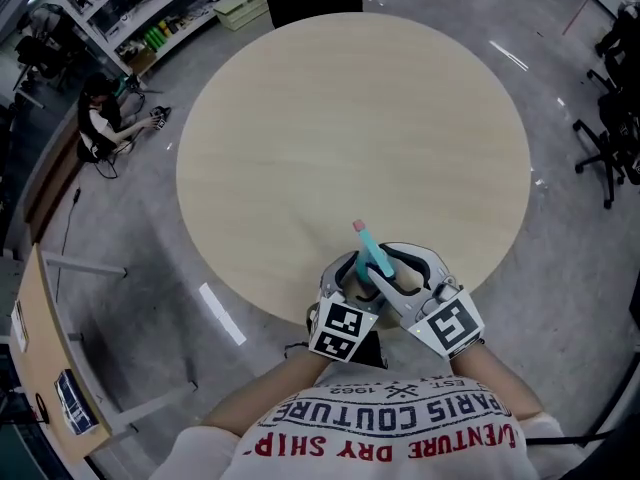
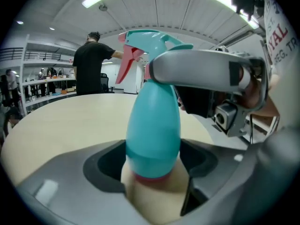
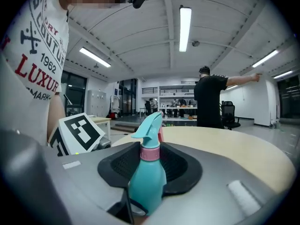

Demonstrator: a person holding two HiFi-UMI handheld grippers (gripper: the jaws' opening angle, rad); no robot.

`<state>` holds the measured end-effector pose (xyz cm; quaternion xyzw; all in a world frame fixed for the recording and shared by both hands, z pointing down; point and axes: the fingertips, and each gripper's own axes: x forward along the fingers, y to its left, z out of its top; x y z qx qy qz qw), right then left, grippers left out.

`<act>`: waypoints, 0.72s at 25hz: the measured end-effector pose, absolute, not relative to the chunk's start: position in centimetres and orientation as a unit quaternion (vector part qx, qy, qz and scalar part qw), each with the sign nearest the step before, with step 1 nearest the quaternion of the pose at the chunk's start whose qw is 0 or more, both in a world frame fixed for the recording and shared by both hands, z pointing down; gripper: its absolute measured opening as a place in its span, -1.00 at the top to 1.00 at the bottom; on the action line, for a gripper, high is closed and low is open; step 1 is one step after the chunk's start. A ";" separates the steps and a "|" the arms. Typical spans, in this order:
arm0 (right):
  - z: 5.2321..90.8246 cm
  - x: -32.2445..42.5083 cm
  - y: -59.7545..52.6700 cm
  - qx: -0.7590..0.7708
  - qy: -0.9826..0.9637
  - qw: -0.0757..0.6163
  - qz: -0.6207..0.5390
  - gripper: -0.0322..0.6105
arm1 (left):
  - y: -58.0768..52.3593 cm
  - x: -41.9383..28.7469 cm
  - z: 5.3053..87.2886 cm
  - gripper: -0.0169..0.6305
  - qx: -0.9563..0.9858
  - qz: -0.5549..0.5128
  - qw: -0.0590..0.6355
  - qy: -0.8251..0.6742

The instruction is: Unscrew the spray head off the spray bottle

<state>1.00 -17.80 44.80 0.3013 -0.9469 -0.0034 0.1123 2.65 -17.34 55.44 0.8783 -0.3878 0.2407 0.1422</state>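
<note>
A spray bottle (image 1: 375,253) with a teal top, a cream lower body and a pink trigger stands tilted over the near edge of the round table (image 1: 350,138). My left gripper (image 1: 352,273) is shut on its body (image 2: 153,125), jaws hugging the cream part. My right gripper (image 1: 405,268) meets it from the right. In the left gripper view one of its grey fingers (image 2: 197,71) lies across the neck under the spray head (image 2: 150,41). In the right gripper view the pink collar (image 3: 150,153) sits in the black pad recess, the pads closed round it.
The person wearing the grippers stands against the table's near rim. Another person in black (image 3: 211,102) stands beyond the table. Shelving (image 1: 150,18) lines the far left, office chairs (image 1: 610,118) stand at the right, and a desk (image 1: 40,368) is at the near left.
</note>
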 end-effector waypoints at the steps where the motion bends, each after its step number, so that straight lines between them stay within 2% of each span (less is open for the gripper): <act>1: 44.8 1.0 -17.8 0.302 -0.947 0.107 0.000 0.48 | -17.3 2.7 55.4 -0.15 0.880 0.240 0.141 -0.385; 5: 44.7 0.7 -17.4 0.252 -0.963 0.092 0.018 0.49 | -16.8 2.7 55.5 -0.15 0.907 0.239 0.121 -0.326; 12: 45.0 0.1 -15.7 0.044 -0.993 0.108 0.028 0.49 | -15.2 2.2 55.6 -0.15 0.958 0.263 0.058 -0.093; 18: 44.9 0.2 -16.3 0.034 -0.991 0.132 0.002 0.50 | -16.1 2.3 55.3 -0.15 0.960 0.269 0.046 -0.058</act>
